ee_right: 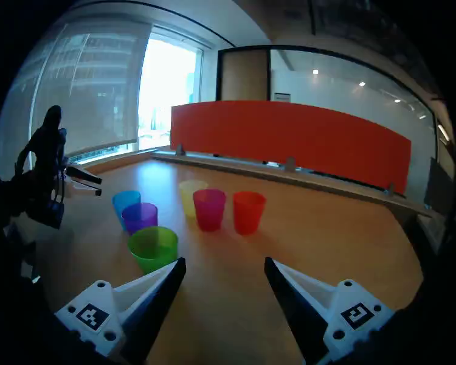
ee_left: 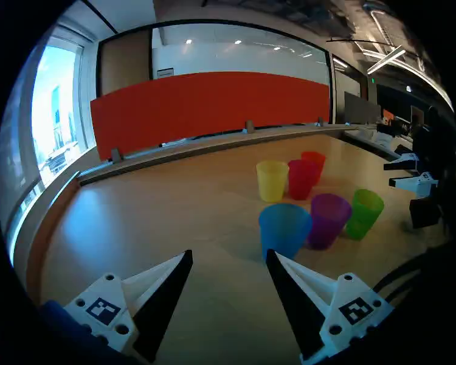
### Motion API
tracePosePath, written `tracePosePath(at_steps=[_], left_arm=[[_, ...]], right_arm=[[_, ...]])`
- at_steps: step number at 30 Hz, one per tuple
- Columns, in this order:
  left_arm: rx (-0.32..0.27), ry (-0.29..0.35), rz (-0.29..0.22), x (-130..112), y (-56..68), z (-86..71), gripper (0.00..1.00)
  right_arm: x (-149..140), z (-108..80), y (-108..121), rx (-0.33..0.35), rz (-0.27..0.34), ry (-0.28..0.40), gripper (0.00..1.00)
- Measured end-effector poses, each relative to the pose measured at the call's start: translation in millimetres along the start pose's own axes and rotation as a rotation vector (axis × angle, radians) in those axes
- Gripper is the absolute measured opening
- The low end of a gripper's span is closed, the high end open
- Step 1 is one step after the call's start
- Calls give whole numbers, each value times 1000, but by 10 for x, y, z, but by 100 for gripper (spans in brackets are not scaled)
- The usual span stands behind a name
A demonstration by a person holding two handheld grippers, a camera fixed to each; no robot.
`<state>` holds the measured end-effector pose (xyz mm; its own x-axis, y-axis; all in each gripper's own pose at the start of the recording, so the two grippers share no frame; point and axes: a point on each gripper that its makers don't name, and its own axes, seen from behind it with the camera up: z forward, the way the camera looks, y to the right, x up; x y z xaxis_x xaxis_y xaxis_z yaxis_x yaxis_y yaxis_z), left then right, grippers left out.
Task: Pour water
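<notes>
Six plastic cups stand upright in a loose cluster on the wooden table point(ee_left: 167, 207). In the left gripper view, a blue cup point(ee_left: 284, 230), a purple cup point(ee_left: 328, 219) and a green cup point(ee_left: 365, 213) form the near row, close together. A yellow cup point(ee_left: 272, 180), a pink cup point(ee_left: 301, 179) and an orange cup point(ee_left: 314, 161) are set farther off.

The cups are judged to be light, thin-walled and somewhat yielding, with smooth, tapered sides. A cup would best be taken across its wall at about mid-height, with moderate pressure: a hard squeeze could buckle it, and a loose hold could let it slip. Whether any cup holds water cannot be told. A filled one would be heavier and would have to be kept level until tipped.

The left gripper point(ee_left: 228, 254) is held low over the table, its fingers spread wide with nothing between them. It is pointed toward the blue cup, which lies just beyond its tips and slightly right. The right gripper point(ee_right: 225, 261) is likewise wide open and empty. It is aimed at the cluster from another side, with the green cup nearest, just beside its left finger.
</notes>
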<state>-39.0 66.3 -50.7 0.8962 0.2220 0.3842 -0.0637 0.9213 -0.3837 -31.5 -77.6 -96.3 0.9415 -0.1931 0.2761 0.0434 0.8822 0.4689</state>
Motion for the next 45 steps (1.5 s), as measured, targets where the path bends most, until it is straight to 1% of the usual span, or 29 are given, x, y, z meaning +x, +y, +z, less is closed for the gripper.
tracePosePath(at_steps=[6, 9, 15, 18, 21, 27, 30, 33, 39, 45], left_arm=[[45, 56, -31, 112, -123, -101, 90], [59, 82, -42, 170, -158, -147, 90], [103, 141, -40, 301, -261, -235, 90], [130, 170, -39, 351, -314, -282, 90], [152, 198, -51, 398, -356, -323, 90], [185, 254, -69, 525, -428, -416, 90], [204, 283, -77, 576, -459, -457, 90], [214, 304, -90, 596, -465, -465, 90], [221, 342, -104, 677, -452, -492, 90], [252, 378, -107, 710, -499, -501, 90]], right_arm=[[129, -41, 159, -74, 14, 51, 100], [212, -61, 235, -111, 24, 82, 100], [389, -101, 365, -172, 35, 151, 100], [452, -106, 415, -198, 28, 171, 100], [528, -104, 458, -224, 25, 194, 100], [708, -96, 522, -262, 49, 260, 100], [801, -103, 566, -282, 68, 298, 100], [856, -107, 622, -305, 82, 323, 100], [916, -134, 754, -362, 98, 358, 100], [899, -189, 928, -431, 126, 385, 100]])
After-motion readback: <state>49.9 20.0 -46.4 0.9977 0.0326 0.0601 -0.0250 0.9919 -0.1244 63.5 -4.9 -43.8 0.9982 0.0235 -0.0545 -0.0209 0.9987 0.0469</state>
